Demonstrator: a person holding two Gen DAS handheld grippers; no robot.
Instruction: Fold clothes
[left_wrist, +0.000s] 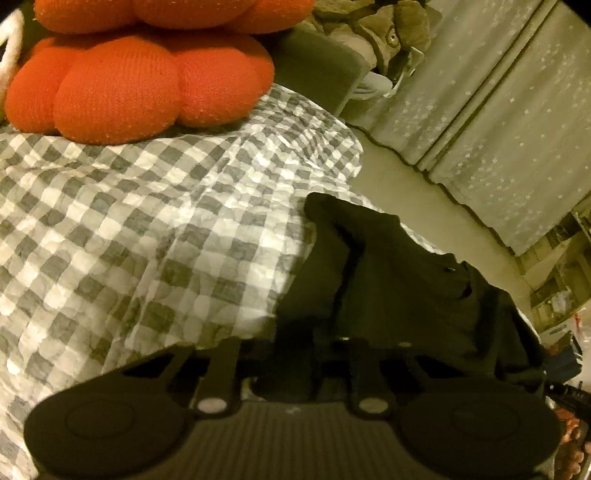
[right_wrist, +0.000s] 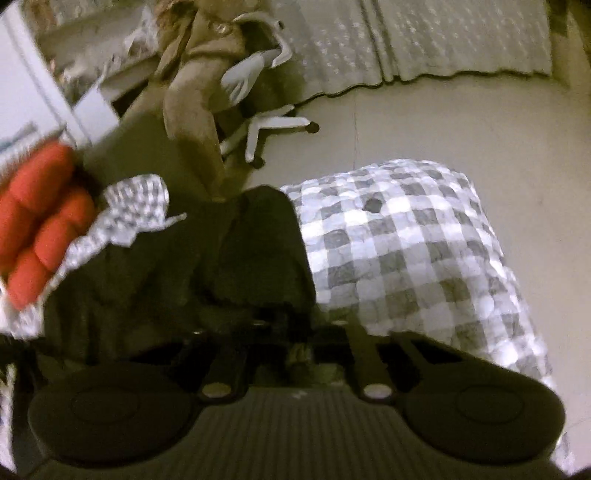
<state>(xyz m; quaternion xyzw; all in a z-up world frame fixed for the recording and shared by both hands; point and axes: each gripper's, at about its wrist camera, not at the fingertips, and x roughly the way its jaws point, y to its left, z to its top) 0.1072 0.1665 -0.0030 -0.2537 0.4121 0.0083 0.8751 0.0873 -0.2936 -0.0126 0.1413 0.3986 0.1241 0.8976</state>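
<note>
Hanging in bunched vertical folds, the black garment (left_wrist: 388, 280) drapes over the edge of the bed (left_wrist: 147, 221) nearest the curtains, with its upper part rising into both grippers. Left gripper (left_wrist: 291, 347): dark cloth fills the space ahead of the jaws, but black on black hides the tips, so I cannot tell whether they are clamped or apart. Right gripper (right_wrist: 295, 328): same problem, the view is also motion-blurred; jaw state not readable. Risks, judged: if either hold is shallow, the cloth's weight could pull it free and it would slide off the bed edge toward the floor (right_wrist: 443, 122). Bunched folds could set in crooked creases. The orange cushion (left_wrist: 136, 81) sits on the checked bedding, narrowing the flat space for laying out.
</note>
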